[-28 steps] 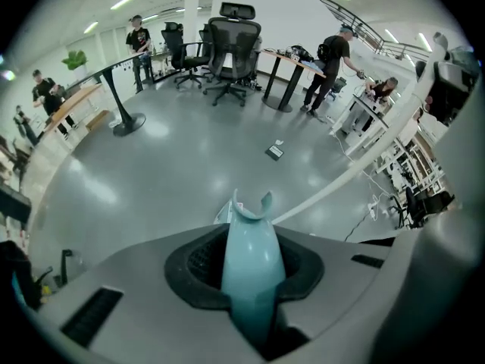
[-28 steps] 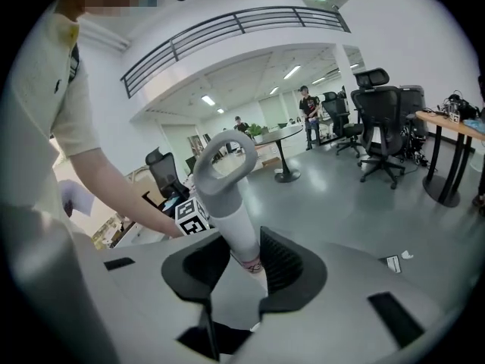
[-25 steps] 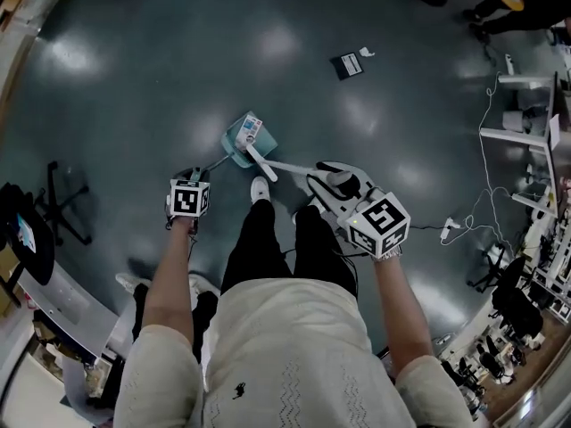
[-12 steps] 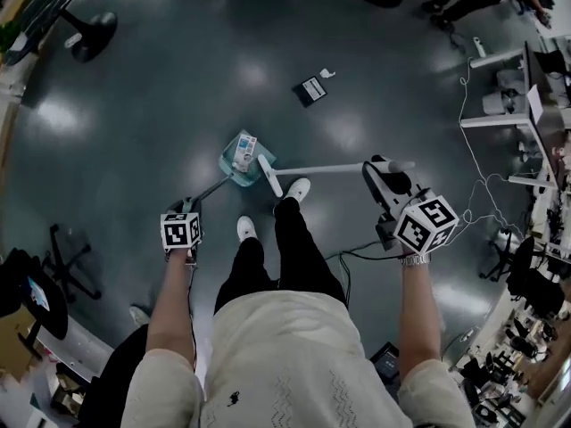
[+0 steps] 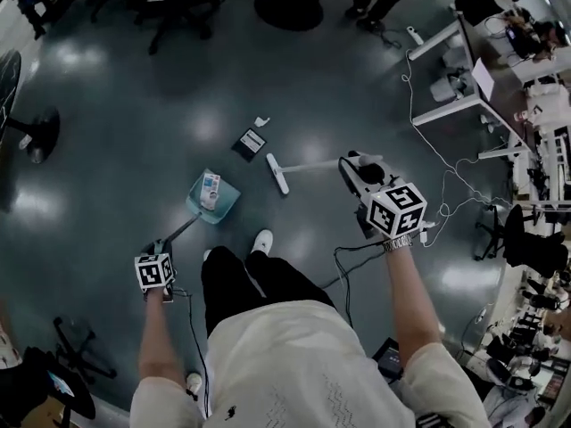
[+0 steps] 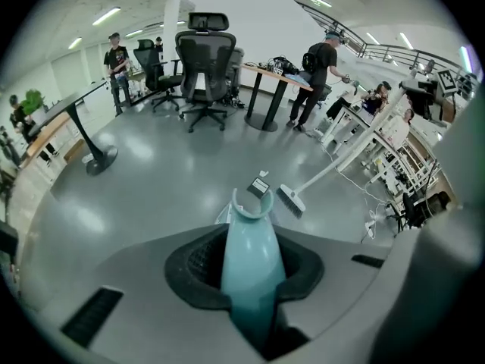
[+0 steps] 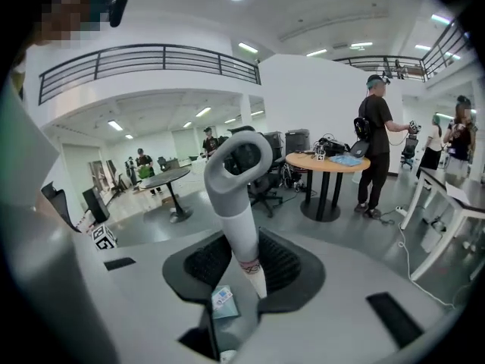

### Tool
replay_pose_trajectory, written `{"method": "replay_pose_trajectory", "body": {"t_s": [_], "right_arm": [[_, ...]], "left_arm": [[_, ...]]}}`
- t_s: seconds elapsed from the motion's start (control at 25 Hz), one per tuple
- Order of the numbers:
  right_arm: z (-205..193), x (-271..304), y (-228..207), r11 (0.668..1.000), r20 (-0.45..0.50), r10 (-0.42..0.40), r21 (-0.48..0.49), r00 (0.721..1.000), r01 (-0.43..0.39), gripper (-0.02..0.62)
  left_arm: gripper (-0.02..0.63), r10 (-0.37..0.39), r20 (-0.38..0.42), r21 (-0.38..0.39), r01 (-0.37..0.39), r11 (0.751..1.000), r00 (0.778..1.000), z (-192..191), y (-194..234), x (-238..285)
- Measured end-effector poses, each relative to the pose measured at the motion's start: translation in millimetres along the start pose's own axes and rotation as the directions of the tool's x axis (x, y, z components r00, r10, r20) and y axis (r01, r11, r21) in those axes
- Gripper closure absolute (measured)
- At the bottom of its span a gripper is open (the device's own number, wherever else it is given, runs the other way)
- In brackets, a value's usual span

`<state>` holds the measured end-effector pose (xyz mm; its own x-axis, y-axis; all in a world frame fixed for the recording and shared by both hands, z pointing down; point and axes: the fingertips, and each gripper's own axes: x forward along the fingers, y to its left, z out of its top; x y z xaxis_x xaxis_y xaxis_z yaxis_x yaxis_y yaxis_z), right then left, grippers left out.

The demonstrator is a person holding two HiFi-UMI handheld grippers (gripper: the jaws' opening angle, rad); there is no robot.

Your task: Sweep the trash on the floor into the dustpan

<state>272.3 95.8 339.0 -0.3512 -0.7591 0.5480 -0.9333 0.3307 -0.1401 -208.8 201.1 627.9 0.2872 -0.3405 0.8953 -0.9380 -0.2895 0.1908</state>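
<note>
In the head view the teal dustpan [image 5: 211,194] rests on the grey floor with a white and blue packet inside it. Its long handle runs back to my left gripper [image 5: 161,251], which is shut on it; the left gripper view shows the teal handle [image 6: 251,258] clamped between the jaws. My right gripper [image 5: 351,164] is shut on the white broom stick [image 7: 241,237]. The broom head [image 5: 277,173] lies on the floor right of the dustpan, apart from it. A black card [image 5: 249,144] and a small white scrap [image 5: 260,121] lie just beyond it.
The person's white shoe [image 5: 262,241] is just behind the dustpan. Cables [image 5: 446,205] trail over the floor at the right near white desks [image 5: 451,92]. A round table base [image 5: 287,7] and office chairs [image 6: 206,67] stand farther off, with people nearby.
The person has stepped forward toward the black card. The dustpan has slid to the left, and the broom head has come away from it and now sits close to the card.
</note>
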Motion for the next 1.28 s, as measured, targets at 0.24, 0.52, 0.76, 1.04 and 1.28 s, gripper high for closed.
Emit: {"method": "replay_pose_trajectory", "body": {"t_s": [0.24, 0.52, 0.76, 1.04, 1.28], "right_arm": [[33.2, 21.0, -88.0, 0.994, -0.017, -0.107, 0.002, 0.994, 0.107, 0.474], [49.4, 78.6, -166.9, 0.951, -0.001, -0.281, 0.133, 0.960, 0.279, 0.476], [52.3, 148.5, -200.9, 0.924, -0.031, -0.358, 0.130, 0.933, 0.359, 0.479], [24.2, 242.2, -94.4, 0.983, -0.102, -0.176, 0.027, 0.979, 0.179, 0.477], [14.7, 280.3, 9.5, 0.993, -0.195, 0.054, -0.089, 0.979, -0.073, 0.476]], "left_arm": [[0.514, -0.052, 0.017, 0.071, 0.050, 0.996, 0.999, 110.2, 7.0, 21.2], [0.514, -0.101, -0.051, 0.258, 0.111, 0.960, 0.994, 230.0, 49.5, 60.8], [0.514, -0.099, -0.181, 0.461, 0.173, 0.870, 0.979, 296.6, 54.5, 128.6], [0.514, -0.117, -0.202, 0.434, 0.196, 0.879, 0.972, 317.4, 39.3, 177.8], [0.514, -0.140, -0.180, 0.407, 0.203, 0.890, 0.974, 324.0, 14.3, 202.2]]}}
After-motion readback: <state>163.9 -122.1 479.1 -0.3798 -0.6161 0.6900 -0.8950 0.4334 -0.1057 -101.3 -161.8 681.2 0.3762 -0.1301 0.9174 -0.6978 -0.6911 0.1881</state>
